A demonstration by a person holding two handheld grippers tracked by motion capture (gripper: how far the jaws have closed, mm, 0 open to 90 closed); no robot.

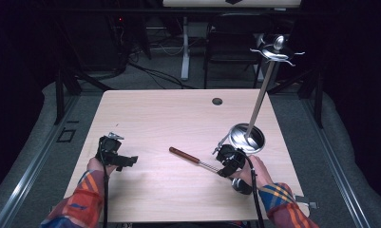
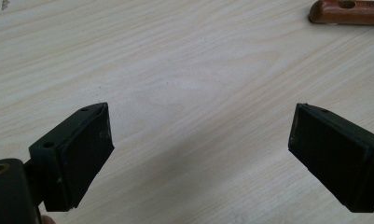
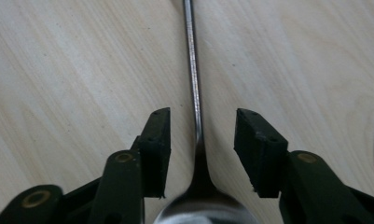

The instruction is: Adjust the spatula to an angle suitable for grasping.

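Observation:
A utensil with a reddish wooden handle [image 1: 183, 155] and a thin metal shaft lies flat near the table's middle. Its handle end [image 2: 345, 11] shows at the top right of the left gripper view. My right gripper [image 1: 222, 164] is open, low over the utensil's bowl end. In the right gripper view the jaws [image 3: 202, 116] stand on either side of the shaft [image 3: 192, 70] with gaps on both sides, and the shiny bowl [image 3: 203, 210] lies below them. My left gripper [image 1: 126, 160] rests at the table's left, open [image 2: 199, 126] over bare wood.
A metal stand with a round bowl-like base [image 1: 246, 137], a tall slanted pole [image 1: 261, 95] and hooks at its top [image 1: 277, 50] stands just behind the right gripper. A cable hole [image 1: 217, 101] sits near the table's far edge. A dark chair [image 1: 233, 42] is beyond the table.

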